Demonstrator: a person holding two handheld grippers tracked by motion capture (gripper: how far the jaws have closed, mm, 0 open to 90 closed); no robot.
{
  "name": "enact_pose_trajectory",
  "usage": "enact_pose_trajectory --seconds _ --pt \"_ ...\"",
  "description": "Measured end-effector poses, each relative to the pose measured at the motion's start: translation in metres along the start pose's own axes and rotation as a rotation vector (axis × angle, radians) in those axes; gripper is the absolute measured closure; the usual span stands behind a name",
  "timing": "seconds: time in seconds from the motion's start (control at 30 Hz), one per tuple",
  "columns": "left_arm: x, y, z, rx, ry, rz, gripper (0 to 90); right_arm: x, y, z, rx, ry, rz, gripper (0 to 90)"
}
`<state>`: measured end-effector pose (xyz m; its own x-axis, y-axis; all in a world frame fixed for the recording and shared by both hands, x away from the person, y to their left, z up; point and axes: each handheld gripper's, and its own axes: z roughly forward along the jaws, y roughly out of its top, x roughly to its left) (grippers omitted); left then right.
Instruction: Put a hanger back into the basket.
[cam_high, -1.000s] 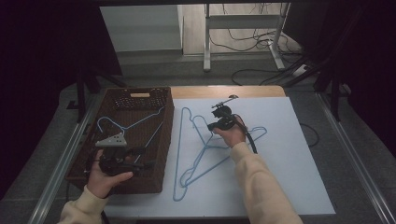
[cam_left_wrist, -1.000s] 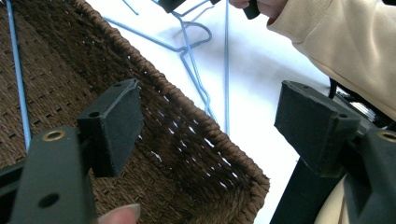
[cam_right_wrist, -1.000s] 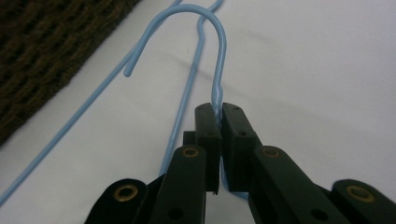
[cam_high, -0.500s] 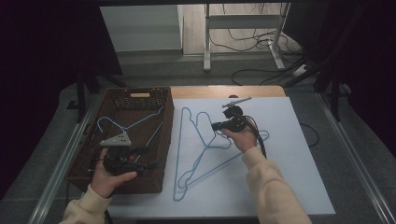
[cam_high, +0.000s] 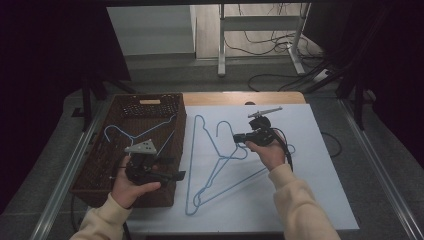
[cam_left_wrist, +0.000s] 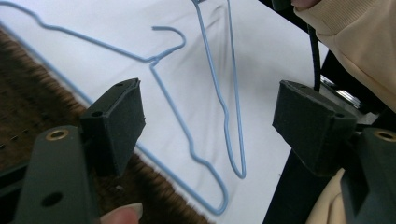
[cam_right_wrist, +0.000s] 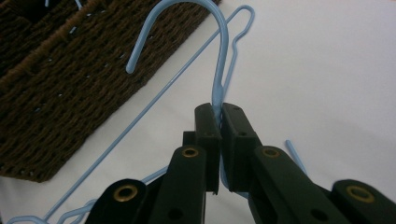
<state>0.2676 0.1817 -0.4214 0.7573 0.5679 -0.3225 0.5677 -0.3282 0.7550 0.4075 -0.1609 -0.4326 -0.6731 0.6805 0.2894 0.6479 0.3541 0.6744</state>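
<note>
My right gripper (cam_high: 239, 136) is shut on the neck of a blue wire hanger (cam_right_wrist: 219, 70), just below its hook, and holds that end above the white mat. A second blue hanger (cam_high: 207, 150) lies flat on the mat beside it, and its wire crosses under the held one (cam_left_wrist: 233, 116). My left gripper (cam_high: 172, 169) hovers over the near right corner of the brown wicker basket (cam_high: 165, 107). It points toward the hangers, and its jaws (cam_left_wrist: 210, 121) stand wide open with nothing between them. A third blue hanger (cam_high: 120, 132) rests inside the basket.
The white mat (cam_high: 320, 190) covers the table to the right of the basket. Beyond the table's far edge are a metal stand (cam_high: 260, 30) and loose cables (cam_high: 280, 75) on the floor. A cable trails from the right gripper over the mat.
My right gripper moved to the right and rose, taking the hanger's hook end with it. My left gripper shifted right along the basket's near side, still open.
</note>
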Motion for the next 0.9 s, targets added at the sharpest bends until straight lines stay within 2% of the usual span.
enact_pose_trajectory --seconds 0.4,0.73,0.9 --pt "-0.007 0.009 0.018 0.030 -0.019 0.018 24.9 0.006 -0.012 -0.015 -0.022 0.007 0.026 86.2" --pt "-0.017 0.019 0.041 0.063 -0.044 0.022 26.1 0.009 -0.018 -0.022 -0.031 0.028 0.040 86.2" --pt "-0.023 0.024 0.055 0.093 -0.063 0.031 26.9 0.015 -0.018 -0.031 -0.048 0.037 0.039 86.1"
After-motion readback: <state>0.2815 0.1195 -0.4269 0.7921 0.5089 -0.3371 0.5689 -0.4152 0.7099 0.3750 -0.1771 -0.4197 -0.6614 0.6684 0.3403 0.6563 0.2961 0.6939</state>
